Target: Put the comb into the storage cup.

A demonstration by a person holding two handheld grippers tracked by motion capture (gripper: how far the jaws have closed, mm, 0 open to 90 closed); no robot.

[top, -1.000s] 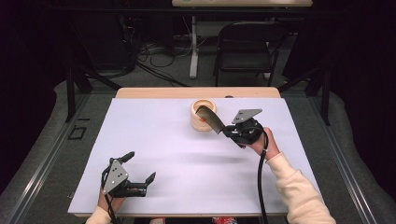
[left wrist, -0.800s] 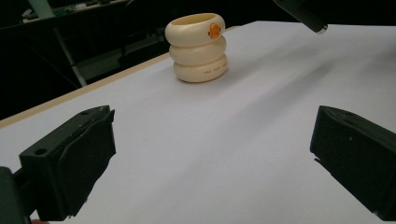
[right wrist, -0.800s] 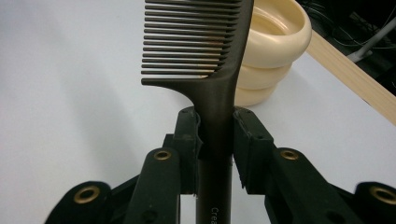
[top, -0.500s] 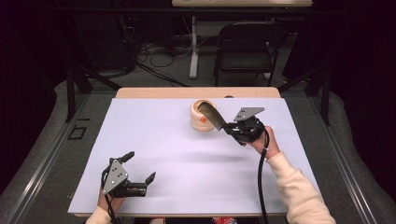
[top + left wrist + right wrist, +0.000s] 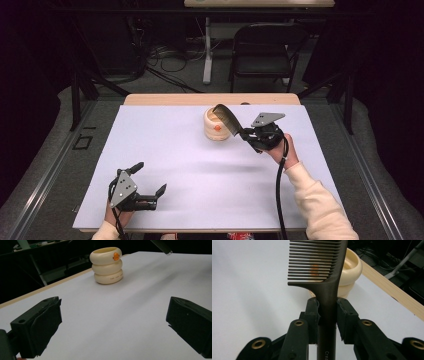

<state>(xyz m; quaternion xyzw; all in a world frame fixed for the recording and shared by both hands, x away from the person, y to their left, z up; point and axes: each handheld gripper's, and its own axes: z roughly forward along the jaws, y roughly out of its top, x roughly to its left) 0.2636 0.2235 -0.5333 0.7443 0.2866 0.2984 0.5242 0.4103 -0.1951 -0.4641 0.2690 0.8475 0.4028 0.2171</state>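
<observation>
Work surface is a white sheet (image 5: 200, 170) over a wooden table (image 5: 210, 99); bare wood strip shows along the far edge, sheet is flat with nothing else on it besides the cup. Cream ribbed cup (image 5: 217, 127), three stacked rings with an orange mark on the top ring, stands upright on the far middle of the sheet. Right gripper (image 5: 247, 134) is clamped on the handle of a dark comb (image 5: 226, 119); in the right gripper view the pads press the handle from both sides, teeth end up and out front. From the high view the comb's toothed end sits over the cup's rim on its right side; can't tell if it touches. Left gripper (image 5: 150, 192) rests low at the near left of the sheet, jaws spread wide, nothing between them, well apart from the cup. Room is dark: black folding chair (image 5: 262, 52) behind the table, white table leg (image 5: 207, 52) beside it, loose cables (image 5: 155, 55) on the grey floor, dark metal frame legs (image 5: 75, 97) at both sides.
</observation>
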